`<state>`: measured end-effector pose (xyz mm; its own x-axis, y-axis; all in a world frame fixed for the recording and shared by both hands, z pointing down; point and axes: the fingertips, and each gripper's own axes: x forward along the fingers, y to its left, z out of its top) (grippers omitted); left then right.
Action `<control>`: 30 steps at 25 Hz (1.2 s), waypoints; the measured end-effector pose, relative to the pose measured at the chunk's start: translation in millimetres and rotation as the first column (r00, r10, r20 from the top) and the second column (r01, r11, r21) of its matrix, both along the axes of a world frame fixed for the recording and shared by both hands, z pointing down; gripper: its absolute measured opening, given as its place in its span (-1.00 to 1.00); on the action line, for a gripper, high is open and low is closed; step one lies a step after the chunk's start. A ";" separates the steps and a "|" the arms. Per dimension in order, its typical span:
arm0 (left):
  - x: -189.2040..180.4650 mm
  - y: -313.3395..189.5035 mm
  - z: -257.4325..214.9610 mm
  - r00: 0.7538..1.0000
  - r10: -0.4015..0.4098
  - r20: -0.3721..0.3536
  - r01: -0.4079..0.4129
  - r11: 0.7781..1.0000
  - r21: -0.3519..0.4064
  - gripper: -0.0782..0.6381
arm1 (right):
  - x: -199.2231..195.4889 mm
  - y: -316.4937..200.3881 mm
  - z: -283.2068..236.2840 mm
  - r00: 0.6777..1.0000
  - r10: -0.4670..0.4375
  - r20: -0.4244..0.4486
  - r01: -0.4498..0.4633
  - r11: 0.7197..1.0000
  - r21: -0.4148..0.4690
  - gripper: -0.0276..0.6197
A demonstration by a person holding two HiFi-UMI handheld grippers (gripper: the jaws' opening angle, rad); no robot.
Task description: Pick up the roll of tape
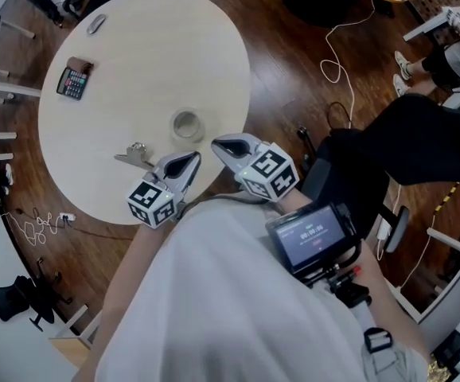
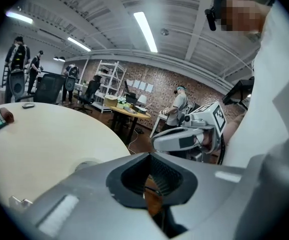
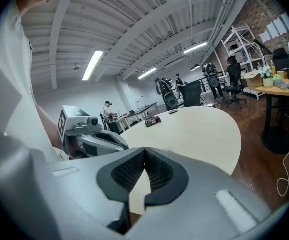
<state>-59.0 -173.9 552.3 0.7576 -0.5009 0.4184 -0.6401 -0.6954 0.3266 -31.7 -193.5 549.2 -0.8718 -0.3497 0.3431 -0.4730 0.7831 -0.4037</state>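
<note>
1. Filling much of the head view, a round pale surface (image 1: 134,62) is seen, with both grippers held over its near edge.
2. The right gripper (image 1: 219,143) is shown with its jaws pressed together and nothing between them; only the surface is glimpsed through the gap below the pads.
3. The left gripper (image 1: 192,159), just beside the right one, is likewise closed tip to tip and empty.
4. The roll of tape (image 1: 187,124) is found on the surface near that edge, a little beyond both gripper tips and touched by neither.
5. No part of the pick-up is judged done: the roll is untouched, and one gripper's jaws must be spread, set around the roll's wall, closed and raised.
6. The roll is laid flat with its hole upward, so its axis stands upright; being round, it has no long axis across the surface.
7. A bunch of keys (image 1: 134,156) is seen near the roll, clear of it.
</note>
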 end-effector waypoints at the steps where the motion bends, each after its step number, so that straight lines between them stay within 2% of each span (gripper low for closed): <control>1: 6.4 -4.9 8.8 1.000 0.002 0.011 -0.001 1.000 -0.025 -0.76 | 6.5 -3.5 4.9 1.000 0.003 -0.002 -0.003 1.000 -0.011 -0.89; 4: 5.8 -16.8 24.9 0.996 0.005 0.086 0.000 0.998 -0.060 -0.76 | 10.0 -11.2 9.4 1.000 0.007 -0.003 -0.007 1.000 -0.030 -0.89; 7: -1.8 -24.4 38.2 0.982 0.033 0.185 -0.020 0.997 -0.074 -0.76 | 9.1 -17.8 13.0 1.000 0.013 0.000 -0.013 0.999 -0.044 -0.89; 10: -5.7 -28.9 50.6 0.968 0.051 0.245 -0.028 0.995 -0.095 -0.76 | 11.9 -22.8 19.6 1.000 0.015 0.000 -0.015 0.998 -0.056 -0.89; 14: -16.2 -31.7 63.8 0.934 0.054 0.354 -0.016 0.994 -0.111 -0.76 | 15.7 -24.7 26.8 1.000 0.023 -0.003 -0.024 0.997 -0.075 -0.89; 17: -29.7 -34.3 85.1 0.889 0.085 0.449 -0.020 0.989 -0.148 -0.69 | 21.4 -25.5 30.8 0.999 0.035 -0.003 -0.035 0.995 -0.093 -0.89; 21: -31.9 -46.5 101.4 0.825 0.179 0.537 -0.091 0.978 -0.185 -0.56 | 31.4 -28.0 36.3 0.998 0.056 -0.005 -0.057 0.992 -0.112 -0.89; 25: -38.8 -52.8 123.6 0.730 0.292 0.618 -0.168 0.953 -0.252 -0.39 | 36.8 -33.3 40.2 0.996 0.092 -0.002 -0.092 0.987 -0.130 -0.89; 27: -39.7 -50.5 133.9 0.679 0.347 0.647 -0.199 0.935 -0.293 -0.35 | 40.9 -34.4 42.6 0.994 0.107 -0.001 -0.106 0.985 -0.135 -0.89; 30: -41.7 -47.2 147.6 0.617 0.392 0.682 -0.218 0.919 -0.330 -0.32 | 47.3 -32.2 45.4 0.992 0.126 0.001 -0.125 0.982 -0.140 -0.89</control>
<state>-100.7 -221.2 699.9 0.2608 -0.1406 0.9551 -0.4902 -0.8716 0.0055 15.6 -225.7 594.6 -0.8277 -0.4059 0.3875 -0.5593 0.6534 -0.5101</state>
